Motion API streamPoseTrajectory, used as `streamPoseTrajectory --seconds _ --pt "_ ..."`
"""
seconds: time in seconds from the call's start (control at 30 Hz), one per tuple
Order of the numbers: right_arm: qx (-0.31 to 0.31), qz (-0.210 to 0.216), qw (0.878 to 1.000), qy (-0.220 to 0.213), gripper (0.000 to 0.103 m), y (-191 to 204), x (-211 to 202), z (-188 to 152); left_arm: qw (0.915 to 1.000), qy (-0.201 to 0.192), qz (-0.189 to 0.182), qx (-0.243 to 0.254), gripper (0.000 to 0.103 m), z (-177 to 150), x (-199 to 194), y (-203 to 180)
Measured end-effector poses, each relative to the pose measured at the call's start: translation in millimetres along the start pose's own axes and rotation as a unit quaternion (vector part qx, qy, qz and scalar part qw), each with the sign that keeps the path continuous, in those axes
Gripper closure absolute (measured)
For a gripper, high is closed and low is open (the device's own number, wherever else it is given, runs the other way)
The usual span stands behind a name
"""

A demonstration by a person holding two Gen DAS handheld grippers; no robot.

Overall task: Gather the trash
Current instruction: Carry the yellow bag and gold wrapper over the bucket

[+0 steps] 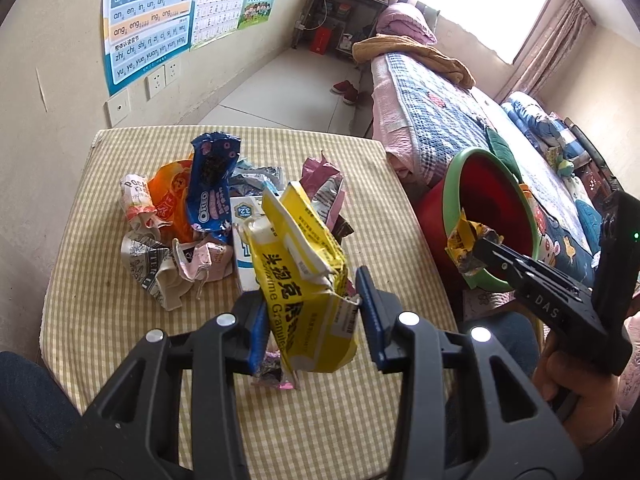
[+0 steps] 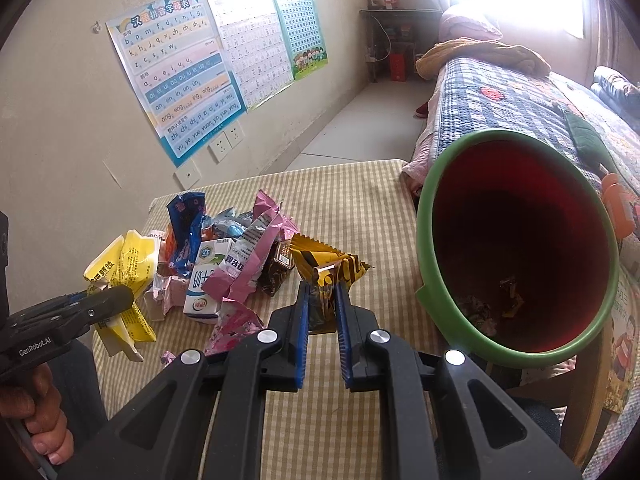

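My left gripper (image 1: 312,314) is shut on a crumpled yellow medicine packet (image 1: 304,264), held above the checked tablecloth (image 1: 120,340). My right gripper (image 2: 322,294) is shut on a gold snack wrapper (image 2: 332,268), just left of the red bin with a green rim (image 2: 426,216). In the left wrist view the right gripper (image 1: 478,246) holds that gold wrapper (image 1: 460,240) at the bin's rim (image 1: 452,196). In the right wrist view the left gripper (image 2: 120,294) carries the yellow packet (image 2: 124,260). A few scraps lie at the bottom of the bin.
A pile of trash stays on the table: a blue Oreo wrapper (image 1: 212,184), an orange bag (image 1: 172,196), a milk carton (image 2: 204,284) and a pink wrapper (image 2: 256,248). A bed (image 1: 440,120) runs along the right. A wall with posters (image 1: 148,20) stands behind the table.
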State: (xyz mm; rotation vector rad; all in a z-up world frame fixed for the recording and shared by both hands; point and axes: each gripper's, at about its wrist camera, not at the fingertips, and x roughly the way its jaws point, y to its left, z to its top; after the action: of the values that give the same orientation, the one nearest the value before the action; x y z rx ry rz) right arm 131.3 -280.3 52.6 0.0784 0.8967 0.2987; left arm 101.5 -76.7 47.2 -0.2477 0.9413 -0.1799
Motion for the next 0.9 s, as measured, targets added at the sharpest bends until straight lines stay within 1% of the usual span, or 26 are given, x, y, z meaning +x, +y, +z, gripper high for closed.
streamPoseTrajectory --seconds 0.3,0.47,0.67,0.9 --pt "0.036 -0.023 0.999 -0.021 0.090 -47 -18 3 0.9989 -0.003 -0.021 0.041 0.065 18 12 -47" --pt "0.055 -0.035 0.997 -0.031 0.090 -73 -27 3 0.9972 -0.001 -0.036 0.065 0.065 22 20 -74" --pt "0.064 -0.052 0.996 -0.045 0.090 -101 -36 11 0.9939 0.008 -0.058 0.093 0.065 29 37 -109" --pt "0.081 -0.063 0.993 -0.057 0.091 -134 -40 18 0.9892 0.008 -0.080 0.123 0.065 42 54 -149"
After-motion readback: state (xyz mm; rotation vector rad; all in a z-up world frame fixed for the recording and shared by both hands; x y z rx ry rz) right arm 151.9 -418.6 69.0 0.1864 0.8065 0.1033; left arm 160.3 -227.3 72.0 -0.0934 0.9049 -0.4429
